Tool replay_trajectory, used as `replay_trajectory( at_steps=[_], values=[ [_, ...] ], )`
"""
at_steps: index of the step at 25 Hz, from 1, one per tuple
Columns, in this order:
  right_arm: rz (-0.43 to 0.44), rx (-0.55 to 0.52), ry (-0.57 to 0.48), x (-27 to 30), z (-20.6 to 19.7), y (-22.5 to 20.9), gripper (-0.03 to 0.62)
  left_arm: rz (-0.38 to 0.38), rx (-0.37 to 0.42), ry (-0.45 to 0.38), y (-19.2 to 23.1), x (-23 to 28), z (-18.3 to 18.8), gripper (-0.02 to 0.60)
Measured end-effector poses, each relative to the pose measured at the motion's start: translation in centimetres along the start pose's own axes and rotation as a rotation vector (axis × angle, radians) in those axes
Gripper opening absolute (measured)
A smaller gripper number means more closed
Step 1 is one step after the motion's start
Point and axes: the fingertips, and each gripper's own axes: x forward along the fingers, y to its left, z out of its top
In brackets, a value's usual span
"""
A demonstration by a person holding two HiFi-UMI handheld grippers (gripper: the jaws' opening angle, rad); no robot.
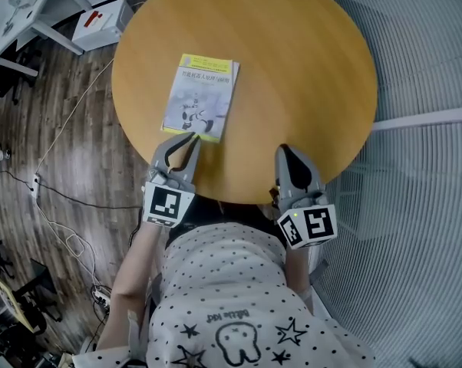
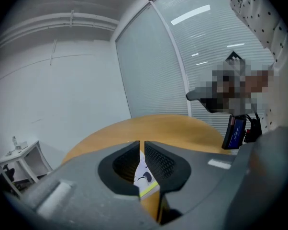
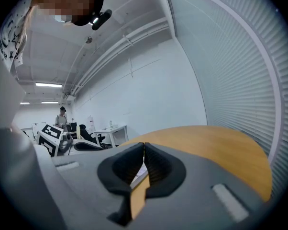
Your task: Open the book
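A closed book (image 1: 201, 96) with a pale cover and yellow bands lies flat on the round wooden table (image 1: 308, 67), left of centre. My left gripper (image 1: 194, 138) is shut, with its tips right at the book's near edge; nothing is between the jaws. In the left gripper view the book (image 2: 145, 177) shows through the slit of the left gripper (image 2: 140, 143). My right gripper (image 1: 285, 151) is shut and empty over the table's near edge, to the right of the book. In the right gripper view a sliver of the book (image 3: 138, 175) lies beyond the right gripper (image 3: 144, 144).
The table stands by a wall of white blinds (image 1: 423, 75) on the right. On the wooden floor at left are cables (image 1: 51, 198), a white box (image 1: 102, 21) and a white desk (image 1: 24, 6). A person's spotted shirt (image 1: 231, 297) fills the bottom of the head view.
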Motion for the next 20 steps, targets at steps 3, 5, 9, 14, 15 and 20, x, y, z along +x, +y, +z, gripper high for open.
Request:
replay_trajectory(
  at_steps=[3,5,9,14,15,20],
  values=[
    [0.009,-0.005,0.005,0.5,-0.3,0.4,0.005,-0.037,0.031,0.058,-0.5,0.6,-2.0,0.114],
    [0.002,-0.007,0.008,0.8,-0.3,0.4,0.005,-0.080,0.069,0.088,-1.0,1.2,-3.0,0.120],
    [-0.030,-0.008,0.020,1.5,0.4,0.6,0.005,-0.178,0.138,0.129,-1.8,2.6,-4.3,0.143],
    [-0.071,0.015,0.034,2.3,1.0,1.1,0.005,-0.301,0.201,0.203,-2.4,4.2,-6.1,0.176],
    [-0.077,0.020,0.036,2.4,0.9,1.2,0.005,-0.322,0.216,0.216,-2.6,4.6,-6.6,0.178],
    [-0.114,0.043,0.046,2.8,-0.1,1.1,0.005,-0.416,0.282,0.274,-3.4,5.9,-9.2,0.183]
  ],
)
